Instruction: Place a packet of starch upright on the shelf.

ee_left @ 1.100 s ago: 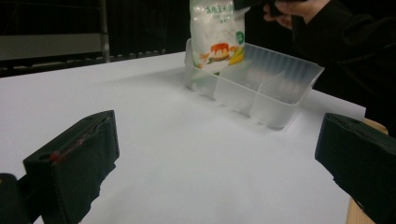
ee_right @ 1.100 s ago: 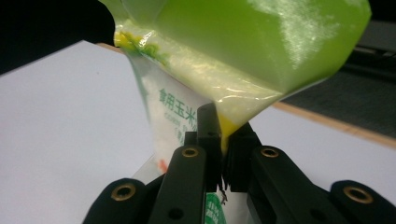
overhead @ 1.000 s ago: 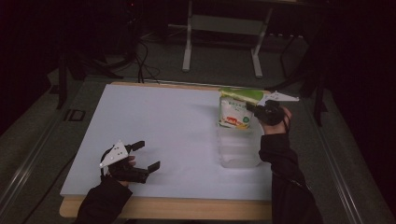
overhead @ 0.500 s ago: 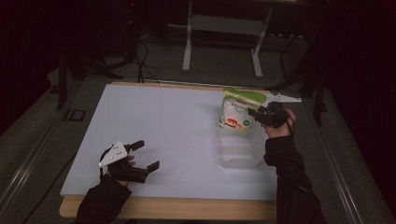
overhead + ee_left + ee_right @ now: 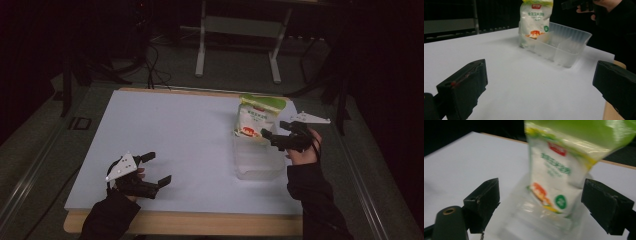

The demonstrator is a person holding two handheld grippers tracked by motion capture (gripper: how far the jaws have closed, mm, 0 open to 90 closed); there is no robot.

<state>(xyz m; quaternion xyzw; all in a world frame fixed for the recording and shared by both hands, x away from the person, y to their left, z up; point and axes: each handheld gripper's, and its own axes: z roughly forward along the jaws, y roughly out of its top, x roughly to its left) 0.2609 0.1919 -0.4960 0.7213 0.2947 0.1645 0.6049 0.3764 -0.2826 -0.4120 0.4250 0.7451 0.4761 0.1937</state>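
Note:
A white and green food bag (image 5: pixel 256 117) (image 5: pixel 536 20) (image 5: pixel 556 170) stands upright in the far end of a clear plastic tray (image 5: pixel 260 161) (image 5: pixel 566 47) on the right side of the white table (image 5: pixel 175 125). My right gripper (image 5: pixel 274 131) (image 5: pixel 541 195) is open just right of the bag. Its jaws are spread wide and the bag sits ahead of them, untouched. My left gripper (image 5: pixel 159 167) (image 5: pixel 541 82) is open near the front left of the table, holds nothing, and points toward the tray.
The table's wooden front edge (image 5: pixel 200 222) runs along the near side. On the dark floor beyond the table stand a metal frame (image 5: pixel 237 45) and some cables (image 5: pixel 150 55). The tray's near compartments (image 5: pixel 571 53) hold nothing.
My right gripper has drawn back from the top of the bag toward the person and a little lower. The bag stays standing in the tray. The left gripper has hardly moved.

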